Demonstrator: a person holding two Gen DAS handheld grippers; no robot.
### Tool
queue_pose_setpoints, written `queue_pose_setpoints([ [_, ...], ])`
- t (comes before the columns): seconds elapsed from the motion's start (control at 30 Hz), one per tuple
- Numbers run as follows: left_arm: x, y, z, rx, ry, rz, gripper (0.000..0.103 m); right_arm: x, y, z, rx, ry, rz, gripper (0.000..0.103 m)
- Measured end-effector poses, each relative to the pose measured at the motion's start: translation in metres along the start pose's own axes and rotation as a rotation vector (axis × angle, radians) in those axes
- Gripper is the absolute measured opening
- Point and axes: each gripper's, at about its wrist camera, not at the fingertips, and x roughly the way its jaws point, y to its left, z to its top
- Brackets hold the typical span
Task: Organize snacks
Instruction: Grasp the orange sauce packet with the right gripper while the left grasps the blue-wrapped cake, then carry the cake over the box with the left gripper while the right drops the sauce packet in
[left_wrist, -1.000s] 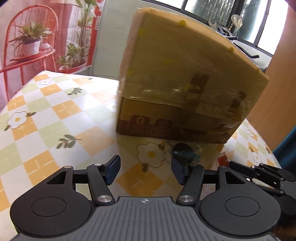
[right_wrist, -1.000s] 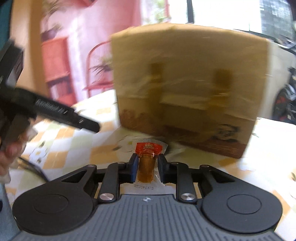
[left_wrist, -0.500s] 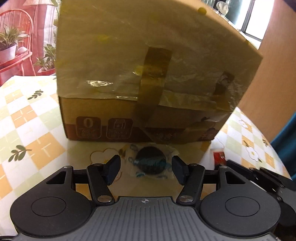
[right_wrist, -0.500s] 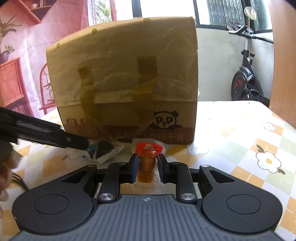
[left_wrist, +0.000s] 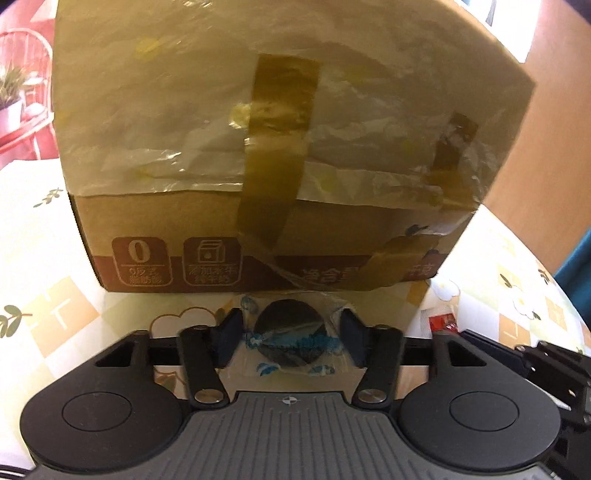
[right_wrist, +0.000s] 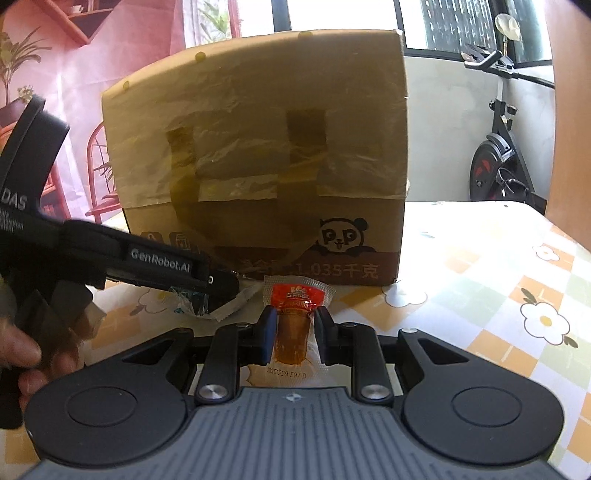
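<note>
- Since a second ago the left gripper (left_wrist: 290, 334) has swung in on the cardboard box (left_wrist: 258, 147), which now fills its view, and the cookie packet (left_wrist: 290, 341), then out ahead of the fingertips, now lies between them.
- Its jaws have just been closing around that clear packet with a dark round cookie inside; the blue pads sit right at the wrapper's edges, at 9 and 3 o'clock of the cookie (whether they already press it, I cannot tell).
- The right gripper (right_wrist: 293, 332) is clamped narrow on a sausage snack (right_wrist: 295, 321), a clear sachet with a red label poking out toward 12 o'clock.
- In the right wrist view the left gripper reaches in from 9 o'clock, a hand (right_wrist: 26, 354) on its grip.
- The box, taped and wrapped in plastic film, stands upright at 12 o'clock of both grippers, just beyond the snacks.
- All rest on a flowered checked tablecloth (right_wrist: 498, 266).
</note>
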Motion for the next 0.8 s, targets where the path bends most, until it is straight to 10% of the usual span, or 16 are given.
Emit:
queue_pose_setpoints([
  [0.8,-0.087,0.034,-0.024,-0.119,-0.093,0.079,0.047,-0.005,-0.003,0.001,0.01,-0.02,0.007,0.024],
])
